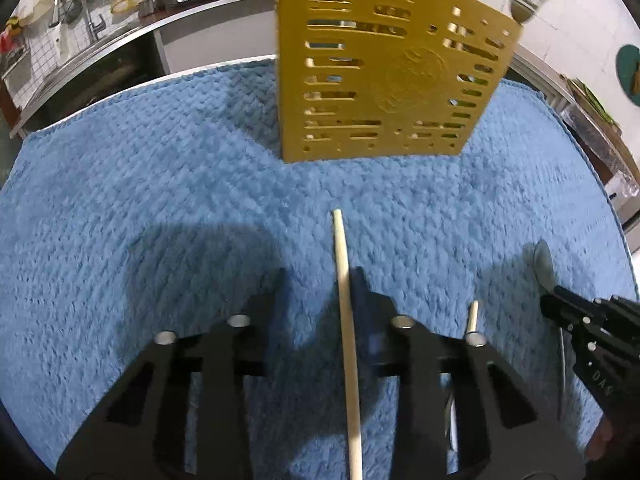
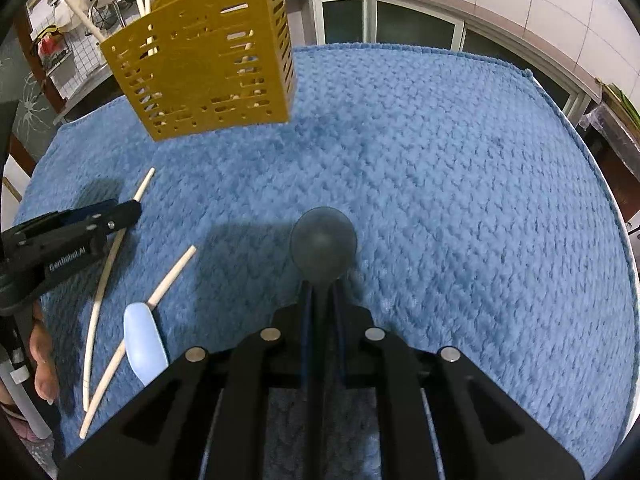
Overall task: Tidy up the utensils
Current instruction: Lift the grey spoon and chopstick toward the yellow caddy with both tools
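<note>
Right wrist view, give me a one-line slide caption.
Right gripper clamps a grey spoon over the blue towel, yellow utensil holder ahead.

Big fuzzy blue towel [image 2: 440,168] with a knobbly woven texture covers everything. The utensil caddy [image 2: 200,60] is mustard yellow, punched with rows of slots and dots. Chopsticks [image 2: 100,292] are pale cream, the spoon [image 2: 323,246] is dark grey, another spoon [image 2: 144,344] is light blue. Both hand-held grippers are matte black.
</note>
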A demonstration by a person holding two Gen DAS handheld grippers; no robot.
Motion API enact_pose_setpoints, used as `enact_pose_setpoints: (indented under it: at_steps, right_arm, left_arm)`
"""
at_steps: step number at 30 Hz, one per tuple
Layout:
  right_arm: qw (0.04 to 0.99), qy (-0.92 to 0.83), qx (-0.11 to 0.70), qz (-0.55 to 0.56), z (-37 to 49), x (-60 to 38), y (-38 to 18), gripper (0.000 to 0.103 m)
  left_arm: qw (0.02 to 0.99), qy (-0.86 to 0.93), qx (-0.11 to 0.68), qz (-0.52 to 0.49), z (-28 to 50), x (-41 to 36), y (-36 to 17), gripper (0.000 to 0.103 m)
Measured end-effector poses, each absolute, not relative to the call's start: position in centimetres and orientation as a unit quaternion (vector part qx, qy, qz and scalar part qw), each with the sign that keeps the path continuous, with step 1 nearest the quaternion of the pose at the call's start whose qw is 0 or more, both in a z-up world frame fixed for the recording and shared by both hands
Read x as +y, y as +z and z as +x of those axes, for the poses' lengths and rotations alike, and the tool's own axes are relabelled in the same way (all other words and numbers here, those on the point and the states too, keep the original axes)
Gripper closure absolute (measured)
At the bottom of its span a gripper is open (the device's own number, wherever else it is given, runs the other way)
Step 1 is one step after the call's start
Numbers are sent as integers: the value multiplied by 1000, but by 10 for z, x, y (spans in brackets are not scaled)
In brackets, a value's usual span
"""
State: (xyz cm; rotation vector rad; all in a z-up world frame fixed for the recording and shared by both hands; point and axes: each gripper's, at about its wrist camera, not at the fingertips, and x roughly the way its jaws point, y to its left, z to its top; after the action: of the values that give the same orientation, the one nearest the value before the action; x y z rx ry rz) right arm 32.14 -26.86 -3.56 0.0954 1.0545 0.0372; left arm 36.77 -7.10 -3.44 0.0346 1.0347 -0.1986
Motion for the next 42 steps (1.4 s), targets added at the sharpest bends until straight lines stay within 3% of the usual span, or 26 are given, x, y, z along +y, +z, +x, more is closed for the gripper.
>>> enact_pose_setpoints:
  at_steps: [8,18,32,42]
  right_arm:
    - [871,16,487,62,323,-276,-34,93]
    - [889,26,450,82,321,-283,-25,93]
    - [933,35,341,106,302,-294,11,94]
    - [958,42,271,86,291,-288,46,94]
  left_arm:
    - [865,-113,490,-6,364,-64,-33,98]
    - [885,-124,447,-33,344,-51,-8,98]
    - [937,-141,316,-43,313,-44,45,98]
    - [953,-121,274,-39,318,-38,59,98]
